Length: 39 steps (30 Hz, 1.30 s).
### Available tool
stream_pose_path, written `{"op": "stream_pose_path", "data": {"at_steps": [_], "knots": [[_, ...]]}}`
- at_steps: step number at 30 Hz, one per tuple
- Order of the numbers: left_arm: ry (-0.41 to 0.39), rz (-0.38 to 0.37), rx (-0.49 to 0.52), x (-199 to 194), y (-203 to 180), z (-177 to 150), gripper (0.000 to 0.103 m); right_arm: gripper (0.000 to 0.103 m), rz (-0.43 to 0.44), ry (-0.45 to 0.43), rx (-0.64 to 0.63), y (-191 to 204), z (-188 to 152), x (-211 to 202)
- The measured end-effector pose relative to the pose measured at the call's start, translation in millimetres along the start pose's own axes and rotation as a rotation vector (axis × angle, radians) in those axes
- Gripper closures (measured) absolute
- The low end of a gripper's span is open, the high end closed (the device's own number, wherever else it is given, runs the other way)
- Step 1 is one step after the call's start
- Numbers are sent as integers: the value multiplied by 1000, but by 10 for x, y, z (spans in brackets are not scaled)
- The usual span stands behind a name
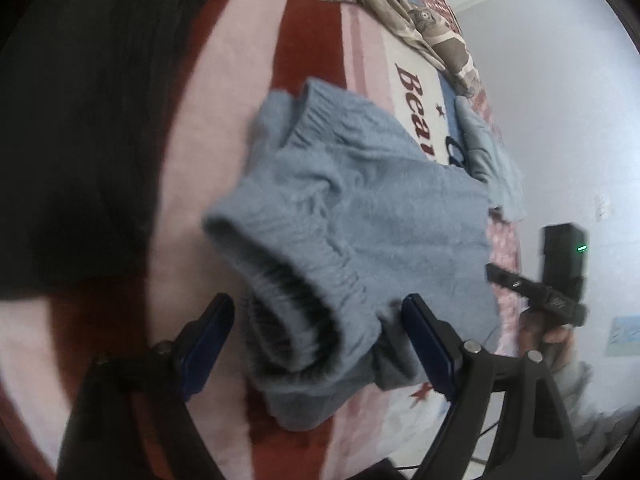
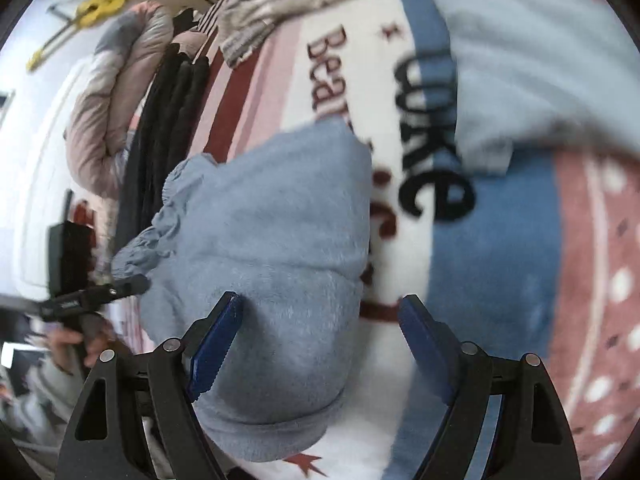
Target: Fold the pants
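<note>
Grey-blue fleece pants [image 1: 352,216] lie bunched on a patterned blanket [image 1: 224,80], the elastic waistband [image 1: 288,292] nearest the left gripper. My left gripper [image 1: 318,332] is open, its blue pads either side of the waistband, not closed on it. In the right wrist view the pants [image 2: 272,240] lie folded over in a heap, and my right gripper [image 2: 320,336] is open above the near fold, its left pad [image 2: 216,344] over the cloth. The right gripper also shows in the left wrist view [image 1: 536,292], and the left one in the right wrist view [image 2: 92,296].
A second pale blue garment [image 2: 532,60] lies on the blanket at the far right. Dark clothes [image 2: 168,128] and a rolled pink quilt [image 2: 116,92] lie along the bed's far side. A patterned cloth [image 1: 400,4] is heaped at the blanket's far end. A white wall [image 1: 560,100] stands beyond the bed.
</note>
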<state>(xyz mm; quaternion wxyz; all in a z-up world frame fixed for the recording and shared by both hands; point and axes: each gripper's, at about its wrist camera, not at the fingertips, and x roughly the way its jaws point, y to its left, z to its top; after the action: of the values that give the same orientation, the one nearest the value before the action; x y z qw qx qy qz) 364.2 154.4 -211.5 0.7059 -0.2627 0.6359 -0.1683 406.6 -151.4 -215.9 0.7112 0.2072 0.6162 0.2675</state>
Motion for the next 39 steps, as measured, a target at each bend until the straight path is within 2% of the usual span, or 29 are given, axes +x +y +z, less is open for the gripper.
{"op": "stream_pose_path", "data": {"at_steps": [2,4,6,9,12,14,16,19,21,28,32,37,39], "knots": [[21,-39,-15,117,18,20,20,28,88,22,53,-105,-7,101],[38,-28,-1,231,-8,50,22,43,157,43,77,-149,-8,164],[42,-26,-6,281,-5,74,25,51,203,83,83,-161,4,256],[36,-65,-54,323,85,109,28,53,246,101,100,-178,28,315],[35,-51,-49,333,96,105,39,54,243,106,112,-165,14,397],[31,-54,-56,320,96,94,48,61,229,98,104,-138,6,406],[30,-64,-69,292,109,80,62,72,224,87,116,-128,7,391],[18,-67,-47,221,36,48,74,81,215,66,111,-87,-5,336],[-6,-58,-17,126,-63,20,79,85,218,49,98,-42,-15,253],[-25,-63,29,-119,-248,-38,79,87,245,0,56,99,-26,-4],[0,-80,10,-34,-271,-81,79,87,233,2,54,66,-38,-57],[-15,-143,50,-9,-621,-166,80,87,211,-19,95,-160,-163,-333],[-19,-134,93,-52,-846,-155,80,87,213,-35,104,-216,-193,-491]]}}
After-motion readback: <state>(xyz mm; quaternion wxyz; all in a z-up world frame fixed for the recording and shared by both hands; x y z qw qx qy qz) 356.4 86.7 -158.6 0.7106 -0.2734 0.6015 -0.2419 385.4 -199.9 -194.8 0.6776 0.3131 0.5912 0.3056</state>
